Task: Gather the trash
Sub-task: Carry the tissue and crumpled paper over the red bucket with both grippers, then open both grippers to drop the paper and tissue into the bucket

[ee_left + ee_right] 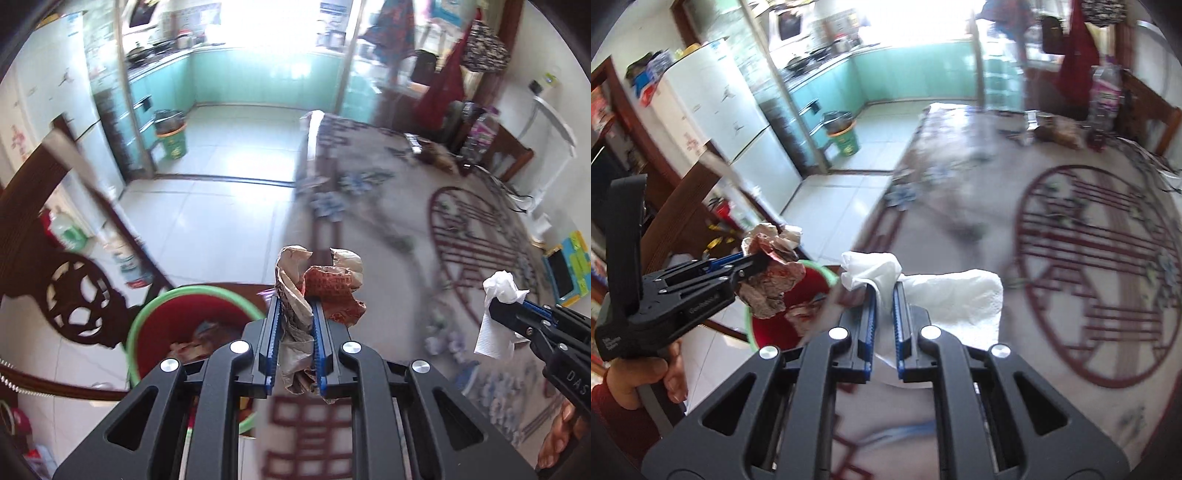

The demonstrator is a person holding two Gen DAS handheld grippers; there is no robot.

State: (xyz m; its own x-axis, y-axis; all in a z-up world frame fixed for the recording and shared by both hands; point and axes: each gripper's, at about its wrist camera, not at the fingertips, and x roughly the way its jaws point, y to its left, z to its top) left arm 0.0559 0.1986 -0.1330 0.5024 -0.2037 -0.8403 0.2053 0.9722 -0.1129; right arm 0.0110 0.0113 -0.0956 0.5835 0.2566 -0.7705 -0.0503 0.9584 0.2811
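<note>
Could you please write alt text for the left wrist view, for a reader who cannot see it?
The left gripper clamps a crumpled brown and red paper wrapper near a red bin with a green rim on the tiled floor. At right, the right gripper pinches a white tissue above a patterned tablecloth.

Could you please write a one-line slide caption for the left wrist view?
Left gripper clamps crumpled wrapper beside the red bin; right gripper holds white tissue.

Crumpled printed paper wrapper (317, 291), soft white tissue (945, 295), glossy tiled floor (221, 192).
</note>
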